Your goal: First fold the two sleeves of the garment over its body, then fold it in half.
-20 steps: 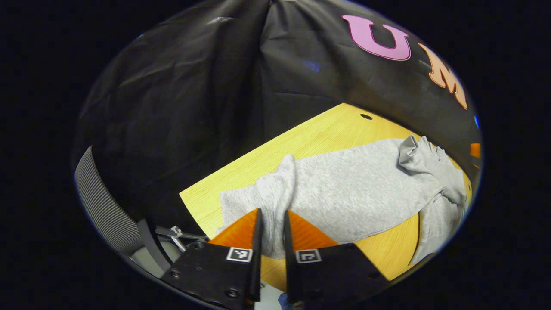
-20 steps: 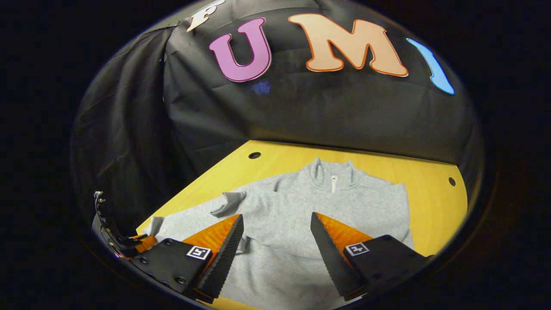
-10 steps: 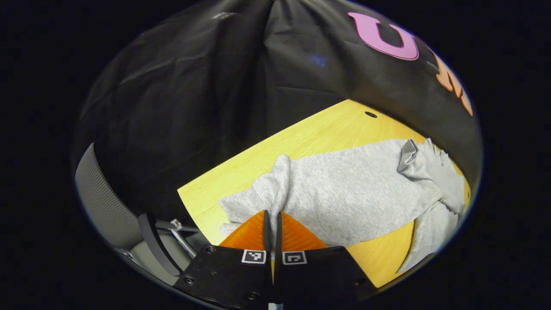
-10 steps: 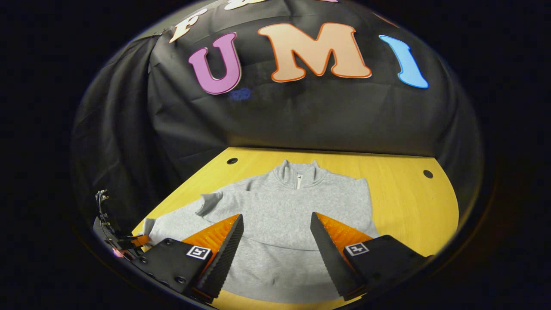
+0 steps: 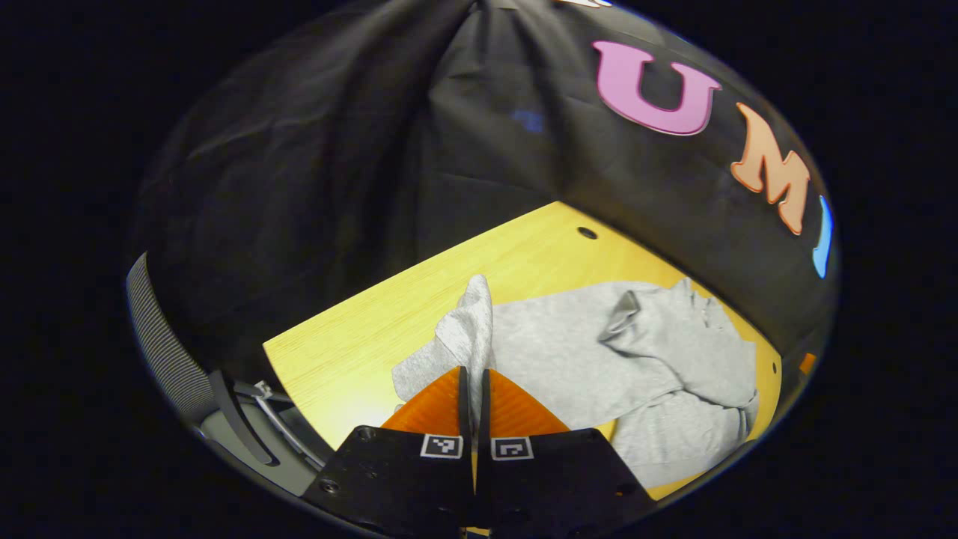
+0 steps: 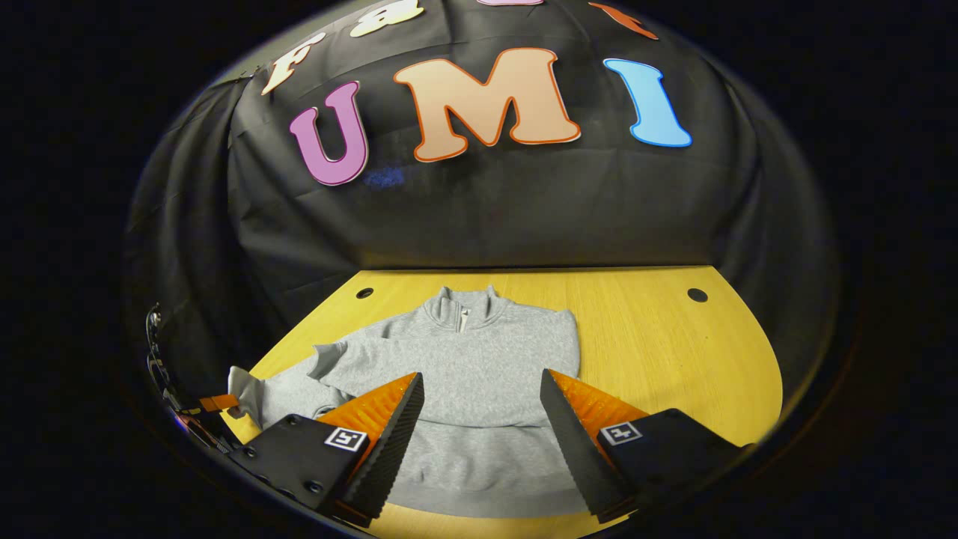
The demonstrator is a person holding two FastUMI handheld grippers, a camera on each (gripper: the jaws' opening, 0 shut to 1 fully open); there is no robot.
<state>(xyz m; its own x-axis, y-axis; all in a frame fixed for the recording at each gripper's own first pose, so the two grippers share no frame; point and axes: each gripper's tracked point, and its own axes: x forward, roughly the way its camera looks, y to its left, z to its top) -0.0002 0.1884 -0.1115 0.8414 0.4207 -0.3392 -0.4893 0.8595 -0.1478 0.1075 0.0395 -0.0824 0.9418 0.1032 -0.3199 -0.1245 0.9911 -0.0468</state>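
Observation:
A grey zip-neck sweatshirt (image 6: 479,359) lies face up on the yellow wooden table (image 6: 673,359), collar toward the booth wall. One sleeve is folded across the chest, its cuff (image 6: 323,358) lying near the left shoulder. My left gripper (image 5: 474,372) is shut on the end of the other sleeve (image 5: 470,326), which stands up in a ridge above the table. In the right gripper view that sleeve end (image 6: 245,385) is raised at the far left. My right gripper (image 6: 480,376) hangs open over the hem with nothing between its fingers.
Cable holes (image 6: 697,295) (image 6: 364,293) sit near the table's back corners. A grey mesh chair back (image 5: 153,329) and its metal frame (image 5: 262,408) stand beyond the table's left edge. Bare wood (image 5: 352,352) lies left of the sleeve.
My left gripper went from slightly apart to shut on the sleeve end and has raised it toward the body. My right gripper has drawn back from the garment, still open.

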